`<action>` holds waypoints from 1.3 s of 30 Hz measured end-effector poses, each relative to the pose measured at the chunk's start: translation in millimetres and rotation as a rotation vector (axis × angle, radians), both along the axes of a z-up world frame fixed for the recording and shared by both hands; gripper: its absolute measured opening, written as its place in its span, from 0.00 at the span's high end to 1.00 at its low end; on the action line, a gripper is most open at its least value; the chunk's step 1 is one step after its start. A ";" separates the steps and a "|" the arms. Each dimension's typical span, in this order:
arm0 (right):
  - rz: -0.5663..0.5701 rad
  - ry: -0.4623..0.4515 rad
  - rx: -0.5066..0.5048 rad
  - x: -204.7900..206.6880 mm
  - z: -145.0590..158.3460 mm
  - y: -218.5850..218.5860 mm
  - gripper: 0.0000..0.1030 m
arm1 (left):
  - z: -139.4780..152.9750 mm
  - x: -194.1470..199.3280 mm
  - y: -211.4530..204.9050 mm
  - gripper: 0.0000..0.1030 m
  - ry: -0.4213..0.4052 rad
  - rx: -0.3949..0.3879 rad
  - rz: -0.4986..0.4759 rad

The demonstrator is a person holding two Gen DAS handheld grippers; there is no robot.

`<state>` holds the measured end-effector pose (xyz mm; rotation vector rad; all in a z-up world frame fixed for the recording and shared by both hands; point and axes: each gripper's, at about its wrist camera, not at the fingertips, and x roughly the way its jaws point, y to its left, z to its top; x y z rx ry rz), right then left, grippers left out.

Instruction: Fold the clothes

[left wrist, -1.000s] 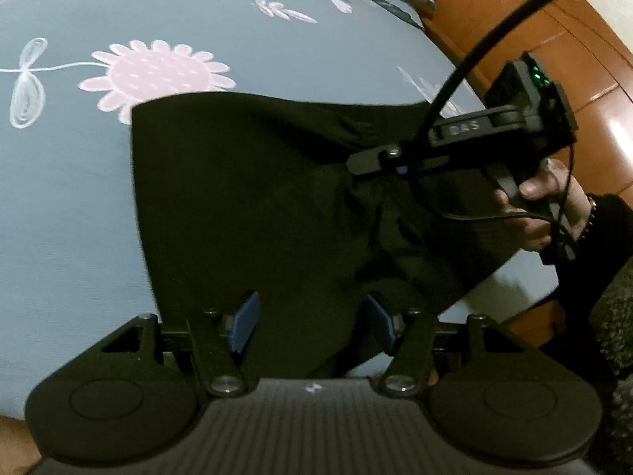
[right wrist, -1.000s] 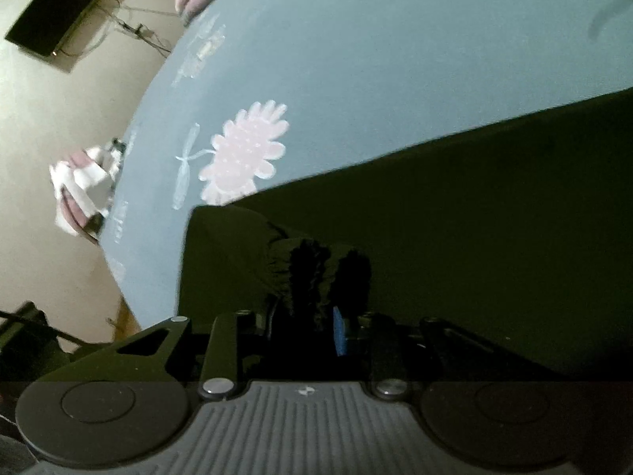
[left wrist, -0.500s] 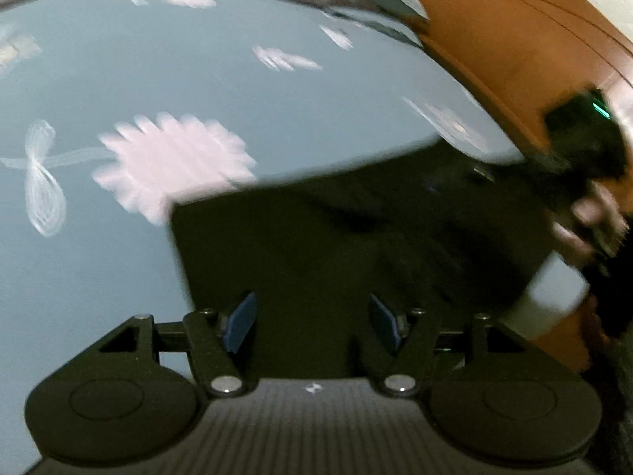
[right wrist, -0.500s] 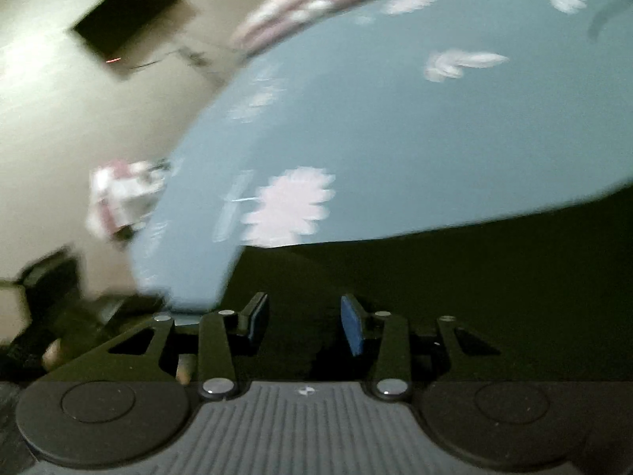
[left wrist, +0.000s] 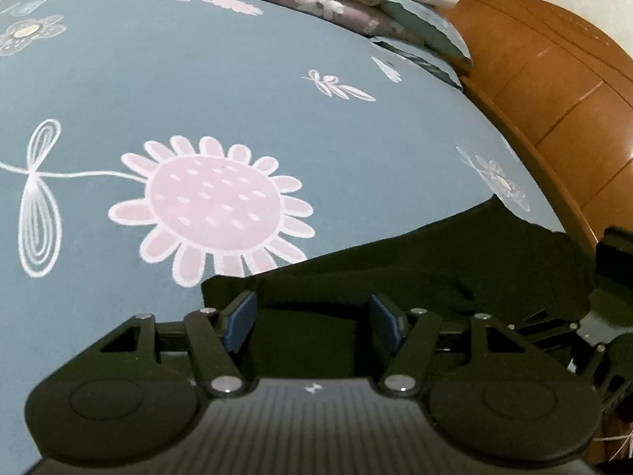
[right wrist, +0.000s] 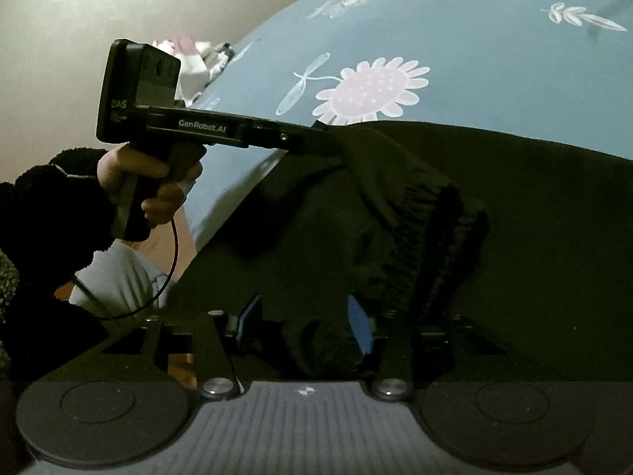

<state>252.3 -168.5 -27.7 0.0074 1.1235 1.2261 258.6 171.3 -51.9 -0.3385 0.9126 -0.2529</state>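
1. The black garment (right wrist: 494, 237) is lying on the blue floral bedsheet (left wrist: 198, 79), filling the lower right of the right wrist view, with its ribbed band bunching at centre.
2. The right gripper (right wrist: 304, 326) is standing with its jaws apart, having just been opening; cloth is lying between the blue pads (right wrist: 362, 328), unpinched.
3. The left gripper (left wrist: 312, 322) is hovering with its jaws parted over the garment's edge, gripping nothing.
4. A hand (right wrist: 146, 182) is holding the left gripper's handle at the left of the frame.
5. A wooden headboard (left wrist: 554, 79) is occupying the upper right.
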 end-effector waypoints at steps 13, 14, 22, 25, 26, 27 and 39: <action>-0.204 -0.090 -0.038 8.4 24.6 -29.6 0.31 | 14.3 -66.8 -37.9 0.39 0.080 0.036 -0.116; -0.210 -0.093 -0.058 9.4 22.2 -31.0 0.31 | 8.0 -69.1 -38.6 0.40 0.106 0.037 -0.105; -0.231 -0.056 -0.074 13.6 -0.4 -38.5 0.14 | 27.5 -45.1 -22.0 0.38 0.008 0.007 -0.021; -0.220 -0.055 -0.042 9.4 -3.1 -41.2 0.03 | 24.3 -25.8 -21.1 0.38 -0.019 0.019 -0.005; -0.216 -0.056 -0.033 7.7 -4.6 -39.1 0.00 | 21.4 -19.3 -21.0 0.38 -0.024 0.025 0.000; -0.214 -0.061 -0.030 6.1 -6.2 -37.0 0.00 | 16.6 -13.2 -20.9 0.38 -0.022 0.031 0.005; -0.309 0.063 0.067 20.0 -15.5 -50.7 0.00 | 28.4 -2.1 -45.0 0.36 -0.063 -0.015 -0.065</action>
